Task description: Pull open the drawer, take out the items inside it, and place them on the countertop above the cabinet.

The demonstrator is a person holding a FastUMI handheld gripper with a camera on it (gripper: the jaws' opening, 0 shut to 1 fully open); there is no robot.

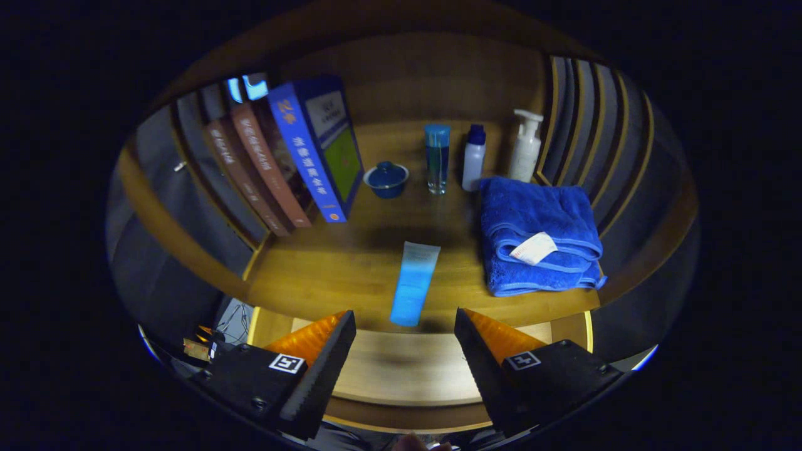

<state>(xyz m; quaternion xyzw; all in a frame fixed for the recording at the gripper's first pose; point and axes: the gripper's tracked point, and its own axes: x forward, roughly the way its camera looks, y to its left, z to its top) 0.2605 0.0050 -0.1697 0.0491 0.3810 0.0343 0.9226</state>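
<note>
The surface [326, 275] beyond the jaws is warm brown wood with a smooth, faintly shiny finish. Below the jaws, the open drawer [401, 369] shows paler, matt wood. The gripper [404, 351], jaws held apart, is matt black plastic with ridged inner faces and glossy orange panels. Just ahead lies a smooth blue plastic tube [413, 282]. To the right sits a folded blue towel [539, 235] of thick, fuzzy cloth with a white paper tag. Farther off stand glossy-covered books [301, 163], a clear bottle [437, 156] and white plastic bottles [525, 147].
</note>
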